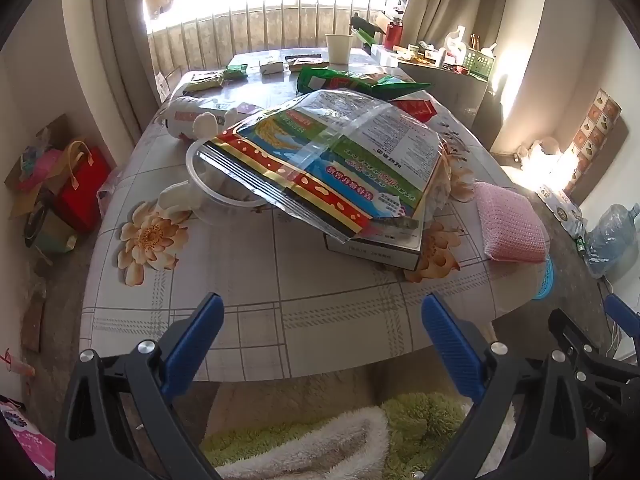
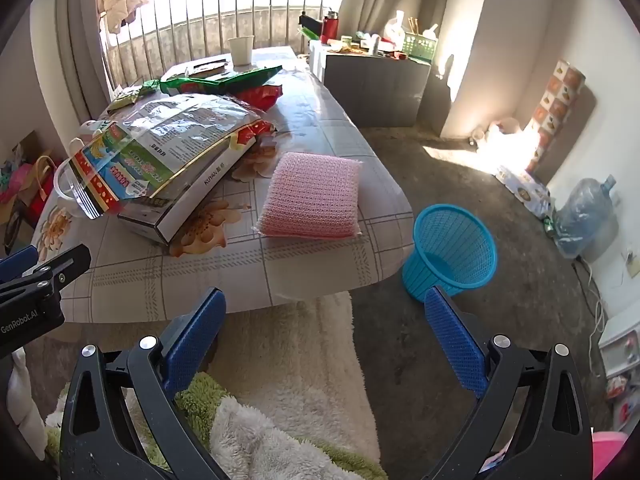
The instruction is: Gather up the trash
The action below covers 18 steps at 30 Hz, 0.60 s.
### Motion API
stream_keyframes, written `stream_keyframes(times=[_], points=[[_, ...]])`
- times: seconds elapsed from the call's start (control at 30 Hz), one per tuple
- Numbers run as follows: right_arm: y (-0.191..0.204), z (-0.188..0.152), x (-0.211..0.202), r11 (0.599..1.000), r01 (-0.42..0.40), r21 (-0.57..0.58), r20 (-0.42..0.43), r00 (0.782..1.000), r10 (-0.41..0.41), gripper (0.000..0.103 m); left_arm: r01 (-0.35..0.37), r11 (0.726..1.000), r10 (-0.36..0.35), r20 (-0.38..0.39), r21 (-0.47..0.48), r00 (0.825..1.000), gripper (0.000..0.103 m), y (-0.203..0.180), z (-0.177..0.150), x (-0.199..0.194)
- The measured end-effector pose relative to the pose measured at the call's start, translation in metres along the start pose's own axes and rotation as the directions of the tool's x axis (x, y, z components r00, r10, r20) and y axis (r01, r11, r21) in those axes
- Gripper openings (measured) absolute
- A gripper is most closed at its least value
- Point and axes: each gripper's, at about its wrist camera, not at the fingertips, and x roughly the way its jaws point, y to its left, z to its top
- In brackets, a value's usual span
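Both tools are hanging wide apart over the near edge of the worktop (image 1: 256, 280), the left tool (image 1: 322, 336) and the right tool (image 2: 326, 332) gripping nothing. A large empty plastic bag (image 1: 320, 160) is lying on a flat box (image 2: 188, 208) near the middle of the worktop, with a green wrapper (image 1: 360, 82) farther back. A blue wastebasket (image 2: 452, 248) is standing on the floor just right of the worktop.

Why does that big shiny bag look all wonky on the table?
The big printed bag is not lying flat. It is draped slantwise over a box and the rim of a clear plastic tub, so one end hangs in the air. More empty wrappers lie scattered behind it, while the blue basket stands on the floor.
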Motion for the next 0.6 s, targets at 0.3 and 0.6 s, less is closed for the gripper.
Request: stream_keyframes(times=[0.3, 0.6], points=[[-0.0008, -0.0002, 0.0004, 1.000, -0.003, 0.002, -0.002, 1.000, 0.003, 0.095, -0.016, 1.000, 0.016, -0.004, -0.005, 1.000, 0.097, -0.0021, -0.0069, 0.0007], [-0.0006, 0.0002, 0.0006, 1.000, -0.005, 0.004, -0.004, 1.000, 0.005, 0.095, -0.010, 1.000, 0.010, -0.025, 0.002, 1.000, 0.097, -0.0013, -0.0043, 0.0059]])
